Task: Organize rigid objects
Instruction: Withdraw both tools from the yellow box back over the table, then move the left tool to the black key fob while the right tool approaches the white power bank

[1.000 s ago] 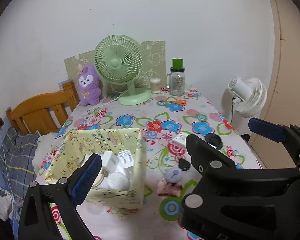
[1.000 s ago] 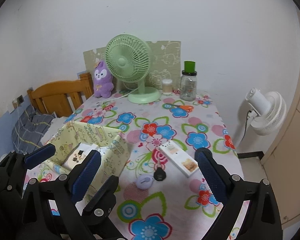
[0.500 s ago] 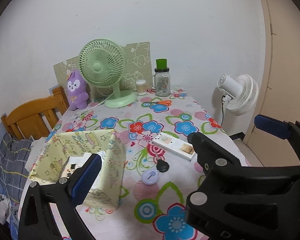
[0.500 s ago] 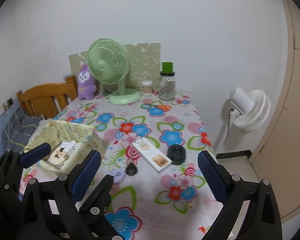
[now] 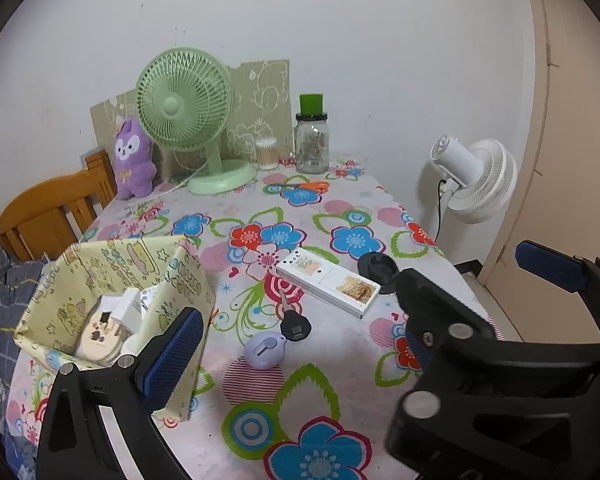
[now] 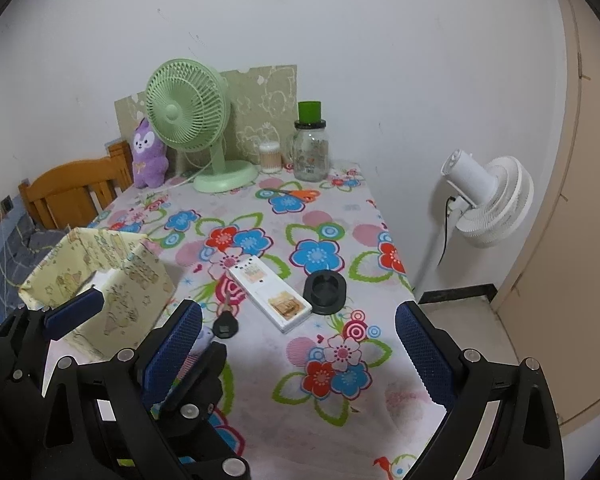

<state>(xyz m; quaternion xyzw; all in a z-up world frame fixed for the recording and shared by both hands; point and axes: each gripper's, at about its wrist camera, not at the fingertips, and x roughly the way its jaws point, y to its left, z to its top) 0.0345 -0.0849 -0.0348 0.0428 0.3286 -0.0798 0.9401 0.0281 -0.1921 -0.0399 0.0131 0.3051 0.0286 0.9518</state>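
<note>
A yellow patterned fabric box [image 5: 180, 280] [image 6: 140, 276] stands at the table's left and holds white plugs [image 5: 120, 308]. To its right on the flowered cloth lie a white power strip [image 5: 328, 284] [image 6: 270, 296], a black key [image 5: 294, 326] [image 6: 225, 324], a lilac round gadget [image 5: 265, 350] and a black round holder [image 5: 376, 270] [image 6: 326, 288]. My left gripper [image 5: 296, 360] [image 6: 140, 332] hovers open in front of the box and key, holding nothing. My right gripper [image 6: 298, 332] [image 5: 480, 280] is open beside it, in front of the strip and holder. It hides most of the left gripper's right finger.
At the back stand a green desk fan [image 5: 184, 100], a purple plush [image 5: 134, 160], a swab tub [image 5: 267, 154], a green-lidded jar [image 5: 311, 140] and orange scissors [image 6: 300, 194]. A wooden chair [image 5: 48, 212] is left; a white floor fan [image 6: 488, 196] and a door are right.
Both grippers have drawn back from the box and shifted right, so the strip, key and black holder sit more central. Both stayed open and nothing on the table moved.
</note>
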